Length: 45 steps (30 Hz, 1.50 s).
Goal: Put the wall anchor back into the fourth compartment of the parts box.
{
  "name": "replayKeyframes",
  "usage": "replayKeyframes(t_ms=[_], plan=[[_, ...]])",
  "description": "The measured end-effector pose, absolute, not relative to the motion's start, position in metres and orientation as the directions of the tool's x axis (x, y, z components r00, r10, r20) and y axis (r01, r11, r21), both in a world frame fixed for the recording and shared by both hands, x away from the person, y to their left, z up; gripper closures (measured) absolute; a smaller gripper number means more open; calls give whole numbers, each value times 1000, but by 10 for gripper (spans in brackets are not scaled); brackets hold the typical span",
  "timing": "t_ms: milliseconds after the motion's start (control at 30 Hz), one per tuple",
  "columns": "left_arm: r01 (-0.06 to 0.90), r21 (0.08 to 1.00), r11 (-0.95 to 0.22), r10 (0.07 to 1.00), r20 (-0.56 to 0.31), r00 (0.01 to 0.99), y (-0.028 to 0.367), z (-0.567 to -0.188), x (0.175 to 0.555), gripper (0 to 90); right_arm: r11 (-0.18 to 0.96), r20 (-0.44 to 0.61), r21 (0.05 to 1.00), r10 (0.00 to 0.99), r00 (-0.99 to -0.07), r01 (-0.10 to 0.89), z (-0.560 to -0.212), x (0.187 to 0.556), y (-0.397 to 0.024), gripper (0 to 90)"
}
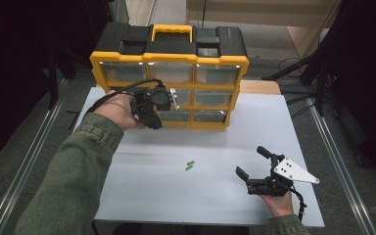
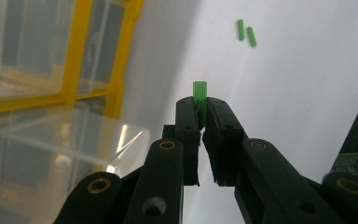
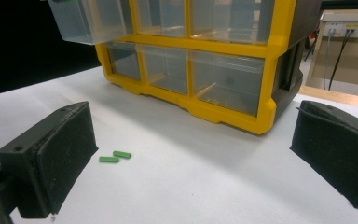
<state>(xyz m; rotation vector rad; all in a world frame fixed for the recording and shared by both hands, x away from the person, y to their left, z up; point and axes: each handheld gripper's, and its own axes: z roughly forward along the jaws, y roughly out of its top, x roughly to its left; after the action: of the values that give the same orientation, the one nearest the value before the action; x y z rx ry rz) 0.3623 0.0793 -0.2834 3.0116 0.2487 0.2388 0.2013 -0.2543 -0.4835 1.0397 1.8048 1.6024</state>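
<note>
My left claw (image 2: 200, 114) is clamped on a small green peg (image 2: 199, 93). The peg stands between the two black jaws and its ribbed top end sticks out a little above them. In the high view my left hand (image 1: 120, 110) holds this claw (image 1: 164, 105) up in front of the yellow drawer box (image 1: 169, 61), near the middle row of its clear drawers. One clear drawer (image 2: 51, 158) is pulled out of the box; in the left gripper view it lies just beside the jaws, on their left. In the right gripper view the same drawer (image 3: 91, 21) sticks out at the top left corner of the box (image 3: 275, 70).

My right claw (image 1: 251, 164) is wide apart and holds nothing. It rests low over the white counter (image 1: 142, 196), near the right front corner, with my right hand (image 1: 279, 203) behind it. Its two padded jaws stand far from each other at both sides of the right gripper view.

Two more green pegs (image 1: 190, 166) lie on the counter, close together and almost parallel, between my two hands and well apart from the box. In the right gripper view these pegs (image 3: 115, 157) lie near the left jaw, but they do not touch it. In the left gripper view I see them (image 2: 246, 32) farther away on the white surface.

The box stands at the far edge of the counter, with a black top and a yellow handle (image 1: 172, 30).
</note>
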Motion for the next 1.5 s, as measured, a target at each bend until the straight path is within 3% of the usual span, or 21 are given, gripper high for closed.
replayKeyframes(t_ms=[233,500,833,900,967,1067,1200,1400,1500], plan=[[210,170,-963,241,192,951,115,-258,379,836,-2,120,979,812,-572,203,-483,200,-257,0],[328,190,-926,364,211,907,164,-257,402,836,-8,124,979,816,-564,202,-483,199,-259,0],[311,189,-932,348,216,912,167,-261,400,831,-10,125,979,814,-567,203,-483,200,-259,0],[325,200,-924,365,215,906,164,-260,400,656,-9,124,979,814,-568,201,-483,200,-259,0],[323,200,-925,363,214,907,162,-260,399,634,-10,125,979,814,-568,202,-483,199,-259,0],[326,190,-926,363,215,907,157,-261,396,496,-14,129,979,813,-568,202,-483,199,-259,0],[321,172,-931,358,264,896,147,-262,388,196,-14,128,980,813,-569,201,-483,200,-259,0],[305,166,-938,335,203,920,130,-264,376,77,-22,133,980,812,-568,198,-483,200,-259,0],[289,174,-941,321,198,926,120,-265,370,76,-24,135,980,811,-569,198,-482,200,-259,0]])
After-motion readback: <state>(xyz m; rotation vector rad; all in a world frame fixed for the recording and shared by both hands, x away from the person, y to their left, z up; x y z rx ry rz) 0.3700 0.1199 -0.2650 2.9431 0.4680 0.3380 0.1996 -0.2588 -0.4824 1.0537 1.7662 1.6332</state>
